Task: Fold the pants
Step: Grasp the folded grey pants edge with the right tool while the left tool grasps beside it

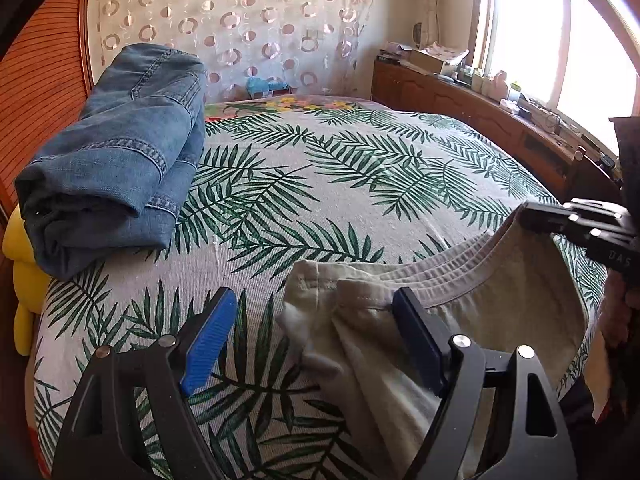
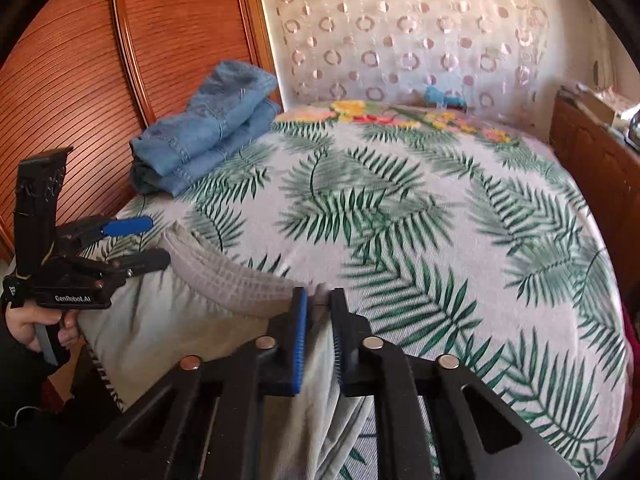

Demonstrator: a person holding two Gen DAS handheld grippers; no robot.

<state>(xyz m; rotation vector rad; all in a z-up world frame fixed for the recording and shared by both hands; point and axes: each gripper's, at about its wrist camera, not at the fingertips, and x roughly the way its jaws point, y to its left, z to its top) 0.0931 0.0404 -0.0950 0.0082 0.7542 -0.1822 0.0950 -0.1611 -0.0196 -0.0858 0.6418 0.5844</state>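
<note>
Beige pants (image 1: 480, 320) with a ribbed elastic waistband (image 1: 452, 270) lie at the near edge of the bed and hang over it. My left gripper (image 1: 314, 296) is open. Its right finger rests over the waist's left corner, its left finger over the bedspread, and the pads do not press the cloth. In the right wrist view my right gripper (image 2: 318, 294) is shut on the waistband (image 2: 240, 280) at its right end, with the pants (image 2: 168, 328) drooping below. There the left gripper (image 2: 159, 239) shows at the left, held by a hand (image 2: 36, 328). The right gripper (image 1: 528, 214) also shows at the left wrist view's right edge.
A bedspread (image 1: 320, 184) with green palm leaves covers the bed. Folded blue jeans (image 1: 116, 152) (image 2: 208, 128) sit at its far left by the wooden slatted panel (image 2: 80, 80). A yellow cushion (image 1: 20, 260) pokes out beside them. A cluttered wooden cabinet (image 1: 460, 96) runs under the window.
</note>
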